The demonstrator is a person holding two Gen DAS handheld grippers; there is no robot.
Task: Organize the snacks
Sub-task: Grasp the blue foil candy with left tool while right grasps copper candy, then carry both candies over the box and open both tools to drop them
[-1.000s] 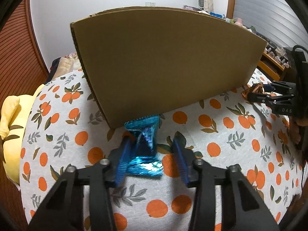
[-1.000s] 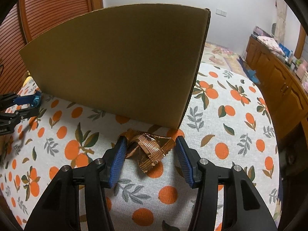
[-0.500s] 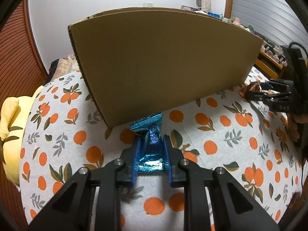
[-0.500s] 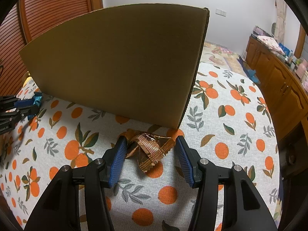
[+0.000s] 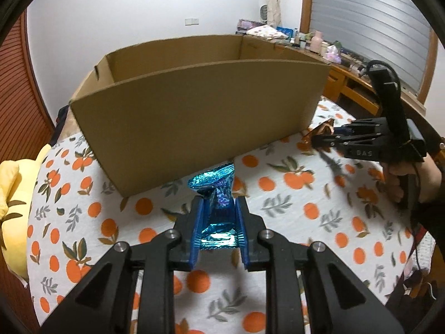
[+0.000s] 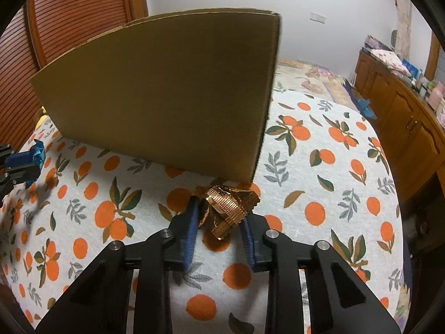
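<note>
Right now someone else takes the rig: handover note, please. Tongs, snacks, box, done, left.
Left tongs: shut on the blue foil snack, lifted off the orange-print tablecloth, in front of the cardboard box.
Right tongs: shut on the copper foil snack, low at the box's right corner.
Done: both snacks gripped.
Left: carry each over the box's near wall and release inside. What the box already holds cannot be seen.
</note>
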